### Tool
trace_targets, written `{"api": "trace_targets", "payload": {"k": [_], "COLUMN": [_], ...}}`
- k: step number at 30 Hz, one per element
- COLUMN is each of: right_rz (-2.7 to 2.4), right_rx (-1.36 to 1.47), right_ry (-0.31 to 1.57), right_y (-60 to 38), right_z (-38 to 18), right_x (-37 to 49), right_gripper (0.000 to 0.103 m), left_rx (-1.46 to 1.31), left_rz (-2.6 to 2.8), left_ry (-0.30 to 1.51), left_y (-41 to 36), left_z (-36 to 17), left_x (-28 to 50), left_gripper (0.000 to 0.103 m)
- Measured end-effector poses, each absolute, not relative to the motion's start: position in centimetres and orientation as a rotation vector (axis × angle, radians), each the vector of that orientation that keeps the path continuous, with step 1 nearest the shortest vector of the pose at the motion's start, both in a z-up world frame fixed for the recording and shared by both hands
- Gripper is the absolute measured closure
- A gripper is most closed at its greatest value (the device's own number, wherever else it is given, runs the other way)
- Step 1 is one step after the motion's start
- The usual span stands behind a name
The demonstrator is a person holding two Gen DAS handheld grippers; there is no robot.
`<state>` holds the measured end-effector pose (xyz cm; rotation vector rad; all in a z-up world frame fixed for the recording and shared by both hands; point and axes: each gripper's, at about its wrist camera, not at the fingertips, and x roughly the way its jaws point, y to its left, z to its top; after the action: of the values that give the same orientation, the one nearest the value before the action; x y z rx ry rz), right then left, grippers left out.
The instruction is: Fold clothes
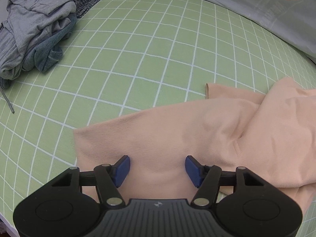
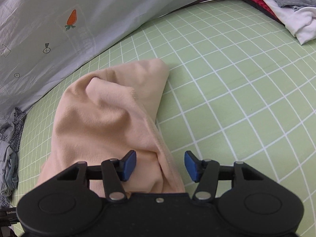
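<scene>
Left gripper (image 1: 157, 169) and right gripper (image 2: 160, 165), both unclenched, straddle one peach garment (image 1: 197, 134) mid-bed on green grid sheet (image 1: 138, 59). One grey clothes pile (image 1: 33, 27) at sheet's far-left corner. One carrot print (image 2: 71, 17); lettering unreadable.

a bed (image 1: 138, 49) wore a light green sheet crossed by a white grid. along its far edge lay a pale grey quilt (image 2: 59, 19), perhaps a duvet, printed with a carrot (image 2: 71, 19).

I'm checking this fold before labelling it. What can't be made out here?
- Peach garment: left wrist view, near hem hidden by left gripper; right end cut off.
- Right wrist view: right gripper body hides its near edge.
- Garment type: unclear, bunched.
- Grey clothes pile: items indistinguishable.
</scene>
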<state>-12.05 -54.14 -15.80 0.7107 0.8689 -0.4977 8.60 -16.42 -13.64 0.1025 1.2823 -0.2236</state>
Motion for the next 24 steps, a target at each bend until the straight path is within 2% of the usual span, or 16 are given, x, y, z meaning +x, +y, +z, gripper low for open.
{"api": "trace_targets", "payload": {"k": [1,2,3,4,5,6,10,18,21,22,24], "right_rz": [-0.485,-0.472,-0.461,-0.456,-0.457,-0.459,-0.491,-0.392,-0.284,-0.253,-0.263], "right_rx": [0.713,0.719,0.722,0.716,0.693,0.665,0.602,0.589,0.533,0.503,0.432], "right_ry": [0.866,0.863,0.862,0.864,0.862,0.857,0.787,0.612,0.640,0.694,0.794], "right_y": [-54.1,-54.1,-54.1,-54.0,-53.8,-53.7,-53.8,-53.9,-52.0,-51.3,-50.1], "right_z": [-15.8,-15.8,-15.8,-15.8,-15.7,-15.4,-13.5,-7.2,-6.0,-6.3,-7.5], "right_x": [-11.9,-11.7,-11.5,-11.3,-11.1,-10.9,-10.9,-10.8,-9.3,-8.3,-6.7], "right_gripper": [0.056,0.066,0.078,0.085,0.096,0.099,0.100,0.100,0.099,0.099,0.087], "left_rx": [0.098,0.093,0.083,0.072,0.056,0.040,-0.041,-0.011,0.014,0.014,0.014], "left_rz": [-0.223,-0.223,-0.226,-0.227,-0.222,-0.218,-0.191,-0.083,-0.030,-0.028,-0.027], "left_ry": [1.273,1.261,1.252,1.245,1.238,1.232,1.208,1.054,1.016,1.015,1.015], "left_y": [-16.4,-16.5,-16.5,-16.5,-16.3,-16.1,-14.9,-13.5,-13.6,-13.8,-14.0], "left_z": [-13.6,-13.5,-13.4,-13.4,-13.4,-13.4,-13.5,-11.4,-10.4,-10.3,-10.0], "left_x": [8.6,8.6,8.7,8.8,9.0,9.1,10.7,17.4,19.1,19.1,19.1], "left_gripper": [0.051,0.056,0.069,0.080,0.084,0.089,0.093,0.098,0.097,0.093,0.091]}}
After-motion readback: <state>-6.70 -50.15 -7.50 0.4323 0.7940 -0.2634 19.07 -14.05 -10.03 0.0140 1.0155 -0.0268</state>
